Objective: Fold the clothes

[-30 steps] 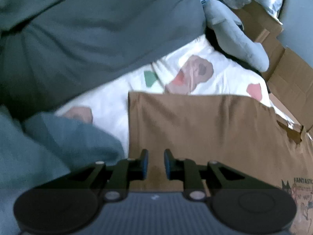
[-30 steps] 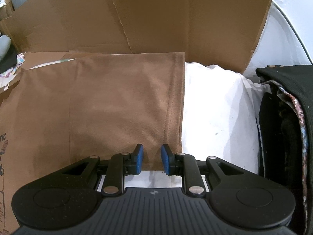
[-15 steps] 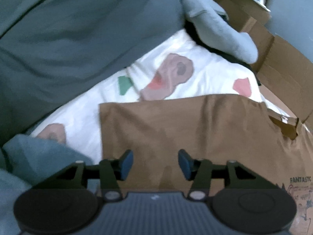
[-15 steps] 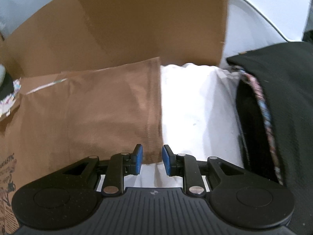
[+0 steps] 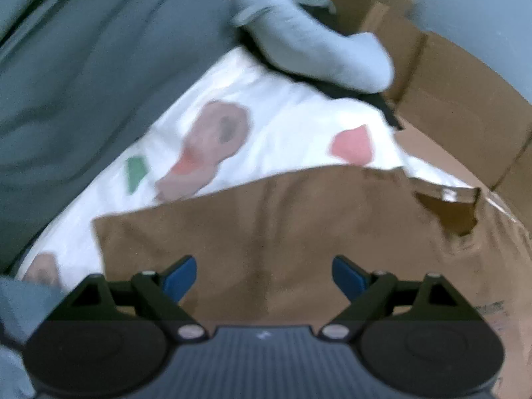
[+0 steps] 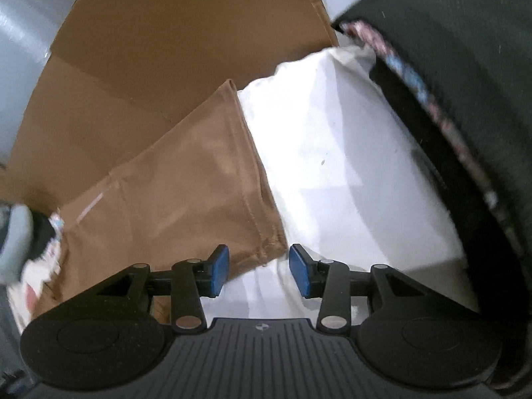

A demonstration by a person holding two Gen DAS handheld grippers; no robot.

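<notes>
A brown T-shirt (image 5: 299, 226) lies flat on a white bed sheet with coloured patches (image 5: 266, 126). Its neck opening (image 5: 455, 209) shows at the right of the left wrist view. My left gripper (image 5: 264, 279) is wide open just above the shirt's near part, with nothing between its blue pads (image 5: 179, 276). In the right wrist view the shirt's hemmed edge (image 6: 256, 206) runs toward me and its corner lies between the fingers of my right gripper (image 6: 259, 274), which is open. The cloth is not pinched there.
A grey-green blanket (image 5: 83, 83) fills the left. A pale blue soft toy (image 5: 316, 53) and brown cardboard (image 5: 459, 93) lie behind the shirt. Cardboard (image 6: 166, 50) also stands behind the shirt on the right side, and a dark garment stack with patterned trim (image 6: 465, 116) rises at the right.
Both grippers have opened: the left from nearly shut to wide open, the right from shut on the shirt's corner to open. Both views have swung, the right tilting left.
</notes>
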